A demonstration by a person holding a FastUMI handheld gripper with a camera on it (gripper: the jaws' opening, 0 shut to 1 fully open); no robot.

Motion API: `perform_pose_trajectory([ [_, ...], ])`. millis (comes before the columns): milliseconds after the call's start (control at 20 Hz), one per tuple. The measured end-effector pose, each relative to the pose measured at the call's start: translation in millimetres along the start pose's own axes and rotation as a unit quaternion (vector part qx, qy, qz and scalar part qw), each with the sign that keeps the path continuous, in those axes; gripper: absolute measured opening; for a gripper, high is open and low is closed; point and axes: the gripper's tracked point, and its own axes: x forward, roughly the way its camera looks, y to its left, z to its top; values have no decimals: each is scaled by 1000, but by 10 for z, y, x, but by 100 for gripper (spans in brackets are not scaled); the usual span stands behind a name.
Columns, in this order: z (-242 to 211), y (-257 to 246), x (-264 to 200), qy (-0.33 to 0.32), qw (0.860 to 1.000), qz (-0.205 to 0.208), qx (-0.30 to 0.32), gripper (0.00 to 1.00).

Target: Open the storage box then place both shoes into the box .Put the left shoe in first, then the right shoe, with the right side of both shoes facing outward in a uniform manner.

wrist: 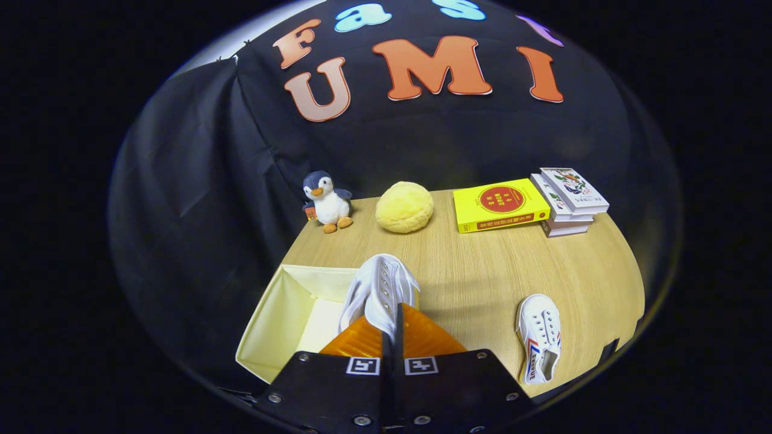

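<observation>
Gripper (392, 322) closed on a white shoe (380, 289); both fingers press together on the shoe's rear part, with next to no gap between them. The shoe points away from the gripper, toe forward and raised, laces and eyelets showing on top. It hangs over the right-hand wall of the storage box (283, 313), partly above the box's inside and partly above the table (482, 271).

Storage box: open, pale cream fabric walls, the inside looks bare where it shows. It sits at the table's near left corner, just left of the fingers. Whether the held shoe touches the box's rim, cannot tell.

Second shoe (538, 343): white, with red and blue stripes on its side, lying flat on the table to the right of the gripper, well apart from the box. Toe points away, opening toward the near table edge.

Far side of the table, against the black cloth wall: a stuffed penguin (327, 202) upright at the left, a round yellow plush (404, 207) just right of it, then a yellow book (500, 205) lying flat, and a small stack of books (570, 202) touching the yellow book's right end.

Table surface is light wood grain.
</observation>
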Motion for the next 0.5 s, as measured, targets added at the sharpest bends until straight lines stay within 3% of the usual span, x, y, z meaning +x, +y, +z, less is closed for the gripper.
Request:
perform_pose_trajectory([
  [200, 71, 314, -113, -6, 1000, 17, 1, 1],
  [350, -82, 769, 8, 18, 998, 53, 12, 1],
  [500, -347, 1045, 253, 49, 997, 53, 5, 1],
])
